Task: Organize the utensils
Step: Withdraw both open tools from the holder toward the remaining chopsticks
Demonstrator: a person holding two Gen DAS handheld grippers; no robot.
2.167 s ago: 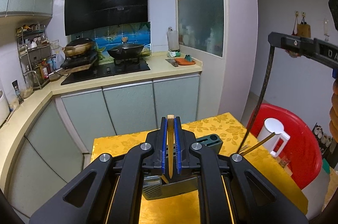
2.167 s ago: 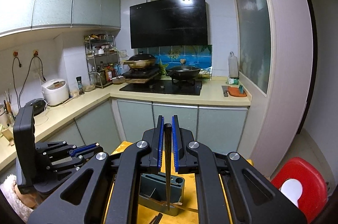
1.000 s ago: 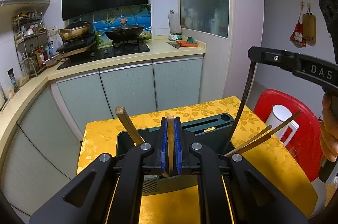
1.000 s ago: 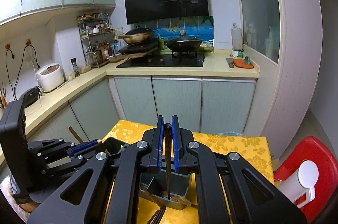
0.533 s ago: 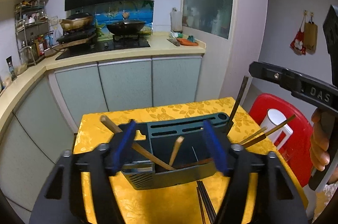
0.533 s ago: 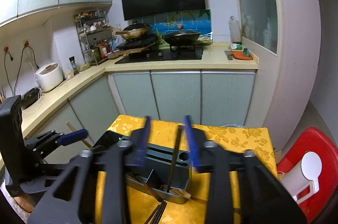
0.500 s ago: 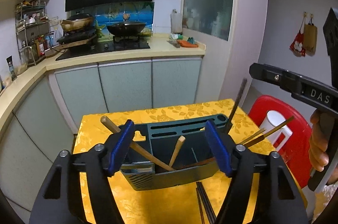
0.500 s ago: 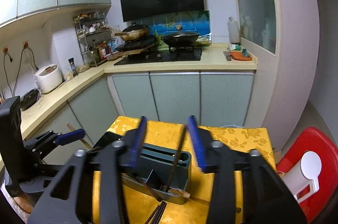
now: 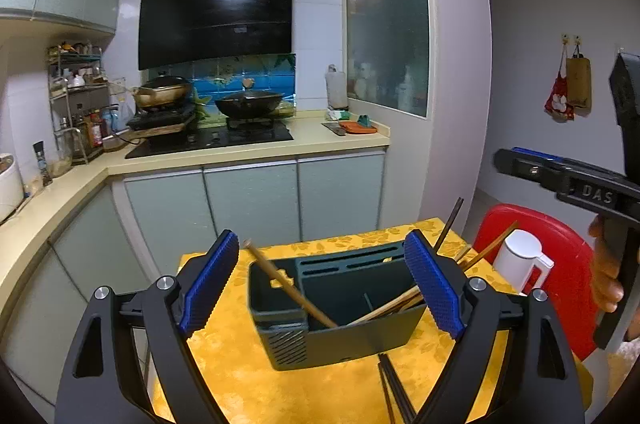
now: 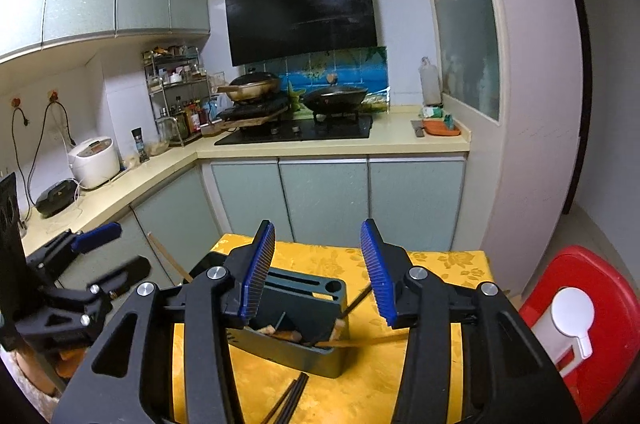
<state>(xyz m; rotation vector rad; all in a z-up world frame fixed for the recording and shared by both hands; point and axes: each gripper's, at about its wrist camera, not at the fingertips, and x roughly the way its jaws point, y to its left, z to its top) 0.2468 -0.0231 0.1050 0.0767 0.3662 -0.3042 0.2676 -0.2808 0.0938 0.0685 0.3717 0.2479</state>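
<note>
Nearest, the left gripper (image 9: pixel 320 288) has its jaws opening wide, and nothing is between the pads; the right gripper (image 10: pixel 318 272) stands partly open and also empty. Just below them some dark chopsticks (image 9: pixel 394 390) lie flat on the yellow bench (image 9: pixel 248 376) — thin, stiff, light and smooth, so I judge they may slip or roll; better to pinch them near the middle, across the bundle. Behind stands the utensil holder (image 9: pixel 344 338), with wooden chopsticks (image 9: pixel 292 290) leaning in its compartments.
</note>
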